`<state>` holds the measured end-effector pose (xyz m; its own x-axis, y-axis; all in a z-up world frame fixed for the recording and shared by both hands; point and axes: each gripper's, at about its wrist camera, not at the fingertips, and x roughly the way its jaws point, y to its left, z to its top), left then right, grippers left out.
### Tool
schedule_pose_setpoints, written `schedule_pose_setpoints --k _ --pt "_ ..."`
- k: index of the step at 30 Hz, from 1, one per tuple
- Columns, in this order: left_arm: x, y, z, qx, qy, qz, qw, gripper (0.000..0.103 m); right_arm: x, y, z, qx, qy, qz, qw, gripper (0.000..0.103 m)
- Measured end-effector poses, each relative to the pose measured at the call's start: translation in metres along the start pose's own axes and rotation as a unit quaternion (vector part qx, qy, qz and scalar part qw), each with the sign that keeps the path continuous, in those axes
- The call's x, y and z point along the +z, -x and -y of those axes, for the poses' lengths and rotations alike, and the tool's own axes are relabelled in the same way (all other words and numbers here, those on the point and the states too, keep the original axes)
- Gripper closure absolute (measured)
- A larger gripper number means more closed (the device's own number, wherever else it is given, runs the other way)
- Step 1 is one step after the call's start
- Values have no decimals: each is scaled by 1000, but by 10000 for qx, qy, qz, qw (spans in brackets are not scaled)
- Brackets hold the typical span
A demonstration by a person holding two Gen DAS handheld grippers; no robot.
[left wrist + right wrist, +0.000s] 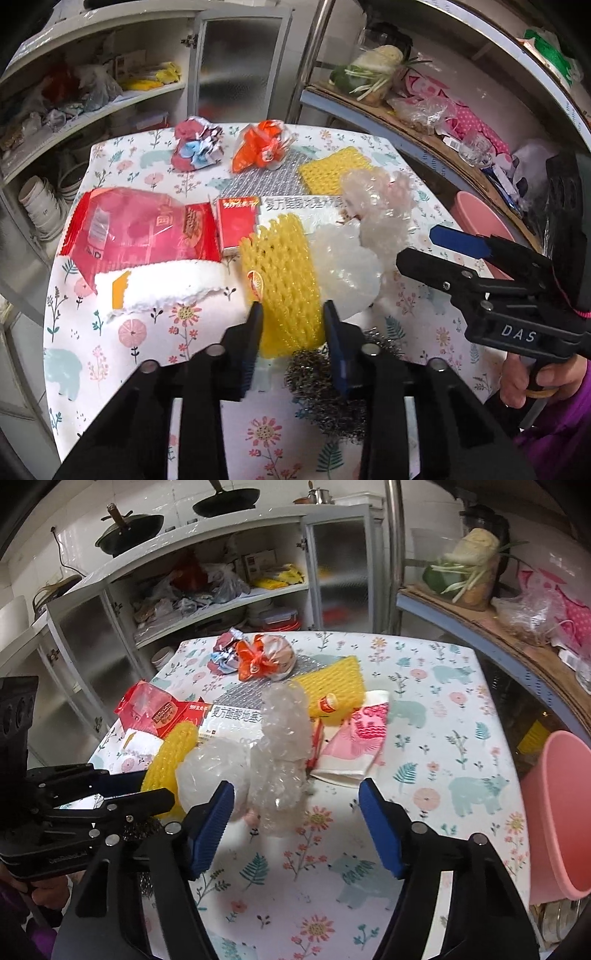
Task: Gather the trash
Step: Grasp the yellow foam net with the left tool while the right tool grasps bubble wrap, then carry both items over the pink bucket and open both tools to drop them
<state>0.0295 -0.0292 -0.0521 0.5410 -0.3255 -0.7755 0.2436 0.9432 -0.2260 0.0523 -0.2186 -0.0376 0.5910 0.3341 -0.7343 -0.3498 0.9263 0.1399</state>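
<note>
2 grippers: left gripper (291, 314) narrow around yellow foam net (284, 266); right gripper (295, 794) wide, holding nothing.

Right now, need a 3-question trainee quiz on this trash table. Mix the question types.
1. True or false: the left gripper has its jaws on either side of the yellow foam net.
2. Which lies nearest between the right gripper jaws: A) bubble wrap B) red box C) steel scourer?
3. What colour is the bin at the table's edge?

Key: 1 true; 2 A; 3 pink.
</note>
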Motion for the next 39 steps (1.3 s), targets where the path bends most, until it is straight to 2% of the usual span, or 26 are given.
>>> schedule_pose_setpoints --k 3,6,8,10,18,28,33,39 --pt "0 2 -6 -40 88 9 10000 90 3 -9 -2 68 37 -83 9999 42" --pt "2 7 -8 -44 91 79 9999 92 2 -16 -4 145 31 -197 9997 56" --pt "3 12 -8 -49 79 141 9999 93 1 -19 -2 267 -19 -273 9993 72" --pt "5 17 -8 -39 68 203 9998 93 0 -18 -1 341 -60 -279 9990 74" --pt "14 40 2 -14 10 508 9987 93 0 5 9 456 -199 -51 9987 76" --pt "29 58 38 -116 -223 839 9962 93 0 50 36 432 -517 433 9968 76" --pt "42 52 67 -334 -464 896 9943 93 -8 71 64 219 -798 638 9945 76" --pt "61 32 118 -726 -840 826 9904 93 -23 96 109 -272 -1246 838 9883 76"
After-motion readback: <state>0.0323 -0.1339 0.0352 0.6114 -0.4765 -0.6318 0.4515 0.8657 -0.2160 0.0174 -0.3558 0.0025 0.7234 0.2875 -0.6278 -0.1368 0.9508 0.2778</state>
